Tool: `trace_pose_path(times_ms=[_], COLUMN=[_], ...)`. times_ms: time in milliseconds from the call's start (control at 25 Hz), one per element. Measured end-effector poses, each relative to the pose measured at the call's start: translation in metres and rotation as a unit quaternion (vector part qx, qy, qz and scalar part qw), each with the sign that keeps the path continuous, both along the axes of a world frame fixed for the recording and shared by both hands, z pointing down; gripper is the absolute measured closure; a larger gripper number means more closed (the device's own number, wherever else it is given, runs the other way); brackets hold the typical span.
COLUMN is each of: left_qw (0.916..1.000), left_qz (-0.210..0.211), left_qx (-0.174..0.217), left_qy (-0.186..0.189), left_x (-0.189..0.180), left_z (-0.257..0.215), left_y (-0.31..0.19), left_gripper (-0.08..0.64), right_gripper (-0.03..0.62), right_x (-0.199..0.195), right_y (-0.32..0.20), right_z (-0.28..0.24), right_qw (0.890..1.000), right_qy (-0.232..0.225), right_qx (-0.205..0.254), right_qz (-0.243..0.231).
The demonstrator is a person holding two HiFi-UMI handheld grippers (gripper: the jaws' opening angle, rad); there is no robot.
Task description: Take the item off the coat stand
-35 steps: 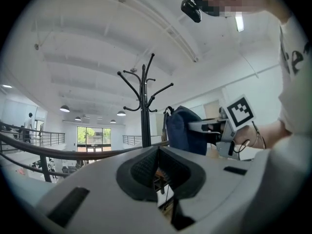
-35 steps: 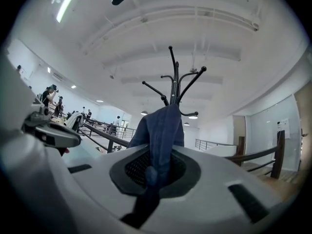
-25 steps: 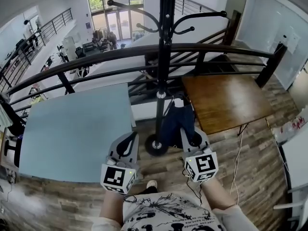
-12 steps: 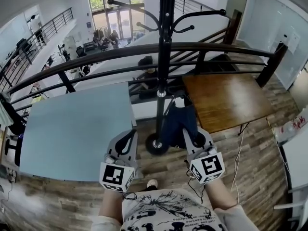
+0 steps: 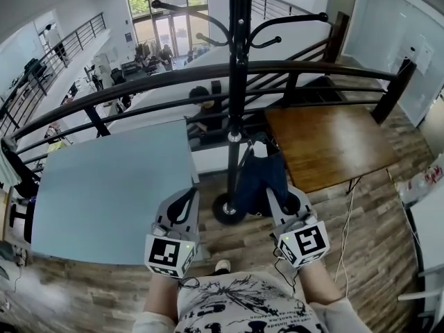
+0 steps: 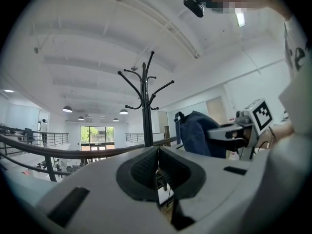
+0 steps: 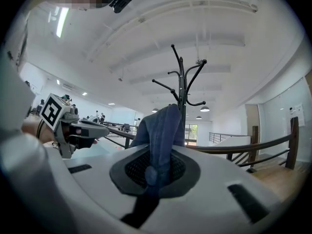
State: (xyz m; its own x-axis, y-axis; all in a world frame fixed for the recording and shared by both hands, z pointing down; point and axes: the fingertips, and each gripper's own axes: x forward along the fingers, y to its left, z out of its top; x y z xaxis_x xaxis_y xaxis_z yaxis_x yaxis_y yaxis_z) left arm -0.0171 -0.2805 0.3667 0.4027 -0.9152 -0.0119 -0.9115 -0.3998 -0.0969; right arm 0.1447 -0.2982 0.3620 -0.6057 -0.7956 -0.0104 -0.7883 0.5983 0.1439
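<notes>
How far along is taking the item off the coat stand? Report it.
Done: the coat stand shows nothing hanging on its top arms. In hand: the right gripper is shut on the blue fabric item, held beside the pole and apparently off it. The left gripper is shut and empty. Left: carry the item clear and set it down.

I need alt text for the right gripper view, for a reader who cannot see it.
The right gripper is shut on a blue cloth item that rises between its jaws. Behind it stands a bare black coat stand; the left gripper shows at the left.
</notes>
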Motion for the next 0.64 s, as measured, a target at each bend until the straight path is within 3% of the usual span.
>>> trace_pose_path(times_ms=[640], left_qw=[0.9999], left_qz=[0.010], left_qx=[-0.005], left_qy=[0.001], left_x=[0.000], left_z=[0.004], left_y=[-0.012], left_gripper=[0.555], right_gripper=[0.588], right_x=[0.001], right_y=[-0.014], right_z=[0.003], right_qw=[1.000], right_qy=[0.003], right_qx=[-0.005], right_qz=[0.009])
